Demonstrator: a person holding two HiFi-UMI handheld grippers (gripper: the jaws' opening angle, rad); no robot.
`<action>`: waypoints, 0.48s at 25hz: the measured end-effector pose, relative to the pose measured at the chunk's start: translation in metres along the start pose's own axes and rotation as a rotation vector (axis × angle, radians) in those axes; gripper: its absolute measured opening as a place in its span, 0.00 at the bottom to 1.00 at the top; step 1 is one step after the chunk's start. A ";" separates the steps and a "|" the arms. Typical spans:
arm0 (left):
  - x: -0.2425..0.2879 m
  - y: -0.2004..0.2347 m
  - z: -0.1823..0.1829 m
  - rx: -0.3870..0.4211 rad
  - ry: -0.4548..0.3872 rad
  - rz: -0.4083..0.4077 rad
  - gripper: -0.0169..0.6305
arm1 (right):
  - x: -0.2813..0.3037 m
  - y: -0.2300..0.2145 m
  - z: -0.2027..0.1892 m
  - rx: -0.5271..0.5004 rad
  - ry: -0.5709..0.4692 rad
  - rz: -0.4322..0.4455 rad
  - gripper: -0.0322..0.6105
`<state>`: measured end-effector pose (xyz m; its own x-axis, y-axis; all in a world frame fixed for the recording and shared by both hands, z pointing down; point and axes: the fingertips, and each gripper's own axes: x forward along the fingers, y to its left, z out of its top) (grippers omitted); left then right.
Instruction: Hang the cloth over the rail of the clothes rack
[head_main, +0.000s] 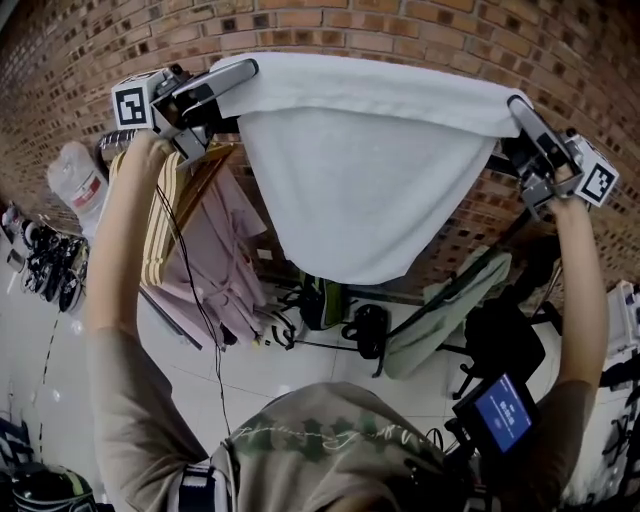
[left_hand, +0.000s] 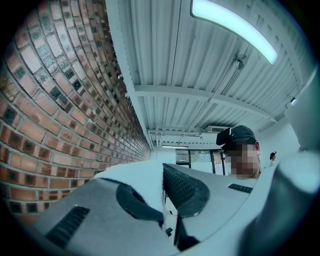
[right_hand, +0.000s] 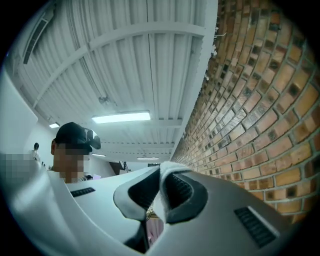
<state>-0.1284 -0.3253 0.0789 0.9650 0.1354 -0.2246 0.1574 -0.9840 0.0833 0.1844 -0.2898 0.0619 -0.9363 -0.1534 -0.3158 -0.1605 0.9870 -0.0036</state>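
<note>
A white cloth (head_main: 370, 170) is stretched wide between my two grippers, held high in front of the brick wall, and its middle sags down in a curve. My left gripper (head_main: 245, 72) is shut on the cloth's left top corner. My right gripper (head_main: 515, 105) is shut on the right top corner. In the left gripper view the cloth (left_hand: 142, 182) is pinched between the jaws of that gripper (left_hand: 162, 192). In the right gripper view a fold of cloth (right_hand: 169, 172) sticks up between the shut jaws of that gripper (right_hand: 160, 195). The cloth hides most of the rack's rail.
Striped and pink garments (head_main: 205, 240) hang on hangers below my left gripper. A green garment (head_main: 440, 320) droops over a slanted dark bar at the right. Shoes (head_main: 45, 265) line the floor at the left. A black chair (head_main: 500, 340) and a blue-screened device (head_main: 500, 412) are at the lower right.
</note>
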 end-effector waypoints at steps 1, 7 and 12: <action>0.001 0.003 0.004 0.005 -0.007 0.006 0.05 | 0.002 -0.002 0.004 -0.006 0.001 -0.004 0.09; 0.004 0.013 0.030 0.044 -0.029 0.037 0.05 | 0.013 -0.014 0.026 -0.034 0.037 -0.025 0.09; 0.008 0.021 0.046 0.088 -0.030 0.087 0.05 | 0.018 -0.027 0.043 -0.008 0.009 -0.047 0.09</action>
<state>-0.1270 -0.3498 0.0342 0.9674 0.0467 -0.2490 0.0531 -0.9984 0.0190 0.1853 -0.3176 0.0156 -0.9304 -0.2002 -0.3070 -0.2070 0.9783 -0.0107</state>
